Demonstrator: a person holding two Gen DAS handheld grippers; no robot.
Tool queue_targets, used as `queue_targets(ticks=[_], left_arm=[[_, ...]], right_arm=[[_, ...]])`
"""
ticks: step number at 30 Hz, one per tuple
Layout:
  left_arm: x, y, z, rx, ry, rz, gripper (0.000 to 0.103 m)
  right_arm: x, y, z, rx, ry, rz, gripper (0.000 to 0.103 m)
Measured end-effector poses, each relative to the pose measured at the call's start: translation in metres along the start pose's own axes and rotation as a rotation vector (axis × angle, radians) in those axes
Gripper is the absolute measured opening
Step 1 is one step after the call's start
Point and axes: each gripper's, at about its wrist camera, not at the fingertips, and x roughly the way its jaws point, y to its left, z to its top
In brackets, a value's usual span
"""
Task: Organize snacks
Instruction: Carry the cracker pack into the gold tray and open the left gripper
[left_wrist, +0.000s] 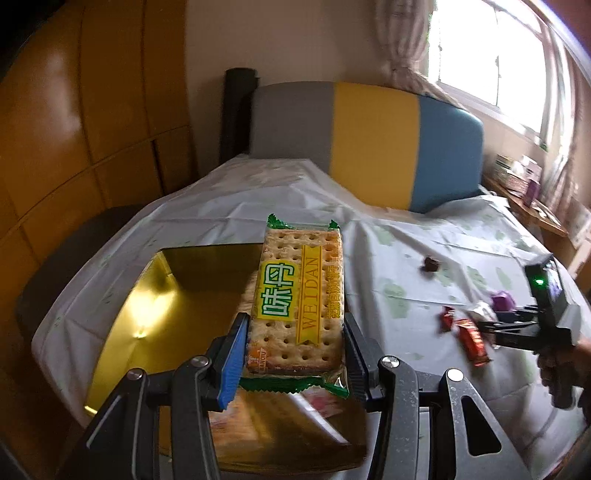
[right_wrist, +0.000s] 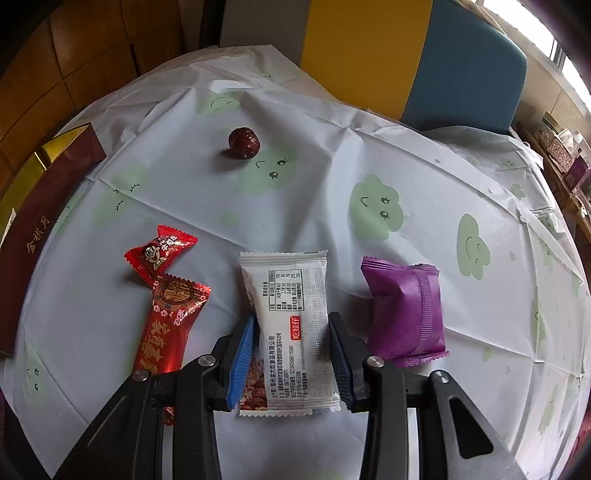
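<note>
Left fingers (left_wrist: 293, 341): clamped on cracker pack (left_wrist: 299, 295), held above gold box (left_wrist: 155, 306) at the bench's left edge.
Right fingers (right_wrist: 291, 350): narrow, flanking white snack packet (right_wrist: 290, 332); contact unclear.
Right view only: purple packet (right_wrist: 404, 312) just right; two red candies (right_wrist: 168, 314) left; dark round sweet (right_wrist: 243, 143) toward far edge.
Cracker pack: clear wrap, green ends, yellow label.
Bench (right_wrist: 406, 155): white cloth, green clouds.
</note>
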Motion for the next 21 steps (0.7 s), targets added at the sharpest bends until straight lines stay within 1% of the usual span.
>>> queue_targets(ticks=[4,7,11,13,14,16,17,19,21], left_arm=[[0.009,0.019,-0.004,-0.032,0.026,0.036,0.049],[0.02,0.032,-0.006,-0.066,0.062,0.054,0.049],[0.045,0.052,-0.002,-0.12,0.126,0.068,0.05],[0.054,0.058,0.0,-0.132,0.129,0.096,0.052],[0.059,0.06,0.002,-0.121,0.129,0.108,0.056],[0.065,0.062,0.002,-0.107,0.125,0.138,0.06],[0.066,0.065,0.002,-0.113,0.131,0.15,0.06],[0.065,0.069,-0.001,-0.134,0.134,0.136,0.06],[0.061,0.067,-0.005,-0.129,0.127,0.144,0.06]], right_arm=[[-0.002,0.001,-0.002,0.003,-0.007,-0.008,0.039],[-0.004,0.002,-0.004,0.007,-0.011,-0.013,0.039],[-0.004,0.002,-0.004,0.006,-0.012,-0.017,0.039],[-0.004,0.003,-0.004,0.005,-0.011,-0.019,0.039],[-0.004,0.003,-0.004,0.005,-0.011,-0.019,0.039],[-0.004,0.003,-0.003,0.004,-0.008,-0.016,0.039],[-0.004,0.003,-0.003,0.003,-0.007,-0.014,0.039],[-0.003,0.002,-0.002,0.002,-0.006,-0.013,0.039],[-0.002,0.001,-0.001,0.001,-0.003,-0.012,0.039]])
